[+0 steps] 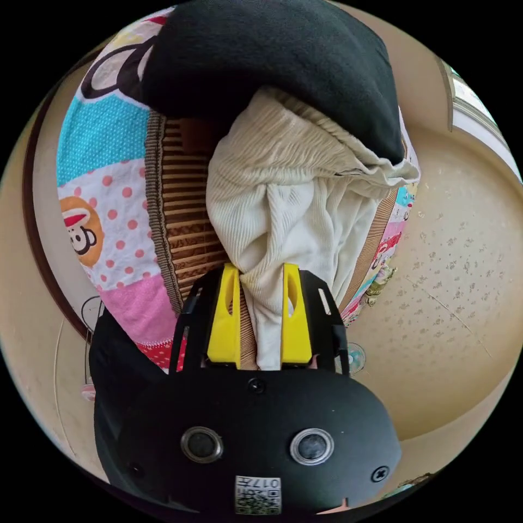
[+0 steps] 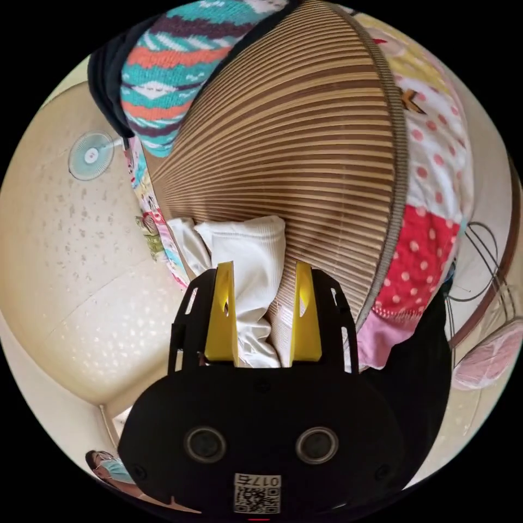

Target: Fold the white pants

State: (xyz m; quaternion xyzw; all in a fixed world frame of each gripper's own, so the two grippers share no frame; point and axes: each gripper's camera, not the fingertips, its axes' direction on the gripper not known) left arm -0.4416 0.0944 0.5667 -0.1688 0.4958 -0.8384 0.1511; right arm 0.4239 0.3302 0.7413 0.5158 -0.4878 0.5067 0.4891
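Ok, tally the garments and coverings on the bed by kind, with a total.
White ribbed pants: 1
Black cloth garment: 1
Striped zigzag-pattern knit garment: 1
Brown slatted bamboo mat: 1
Colourful patchwork cartoon bedsheet: 1
Total: 5

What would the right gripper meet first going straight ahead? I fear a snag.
Probably the white pants between the right gripper's jaws, then the slatted mat behind; depth is unclear.

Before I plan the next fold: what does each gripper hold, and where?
Left gripper: bunched white pants fabric. Right gripper: pants lie between its fingers; whether they pinch cannot be told.
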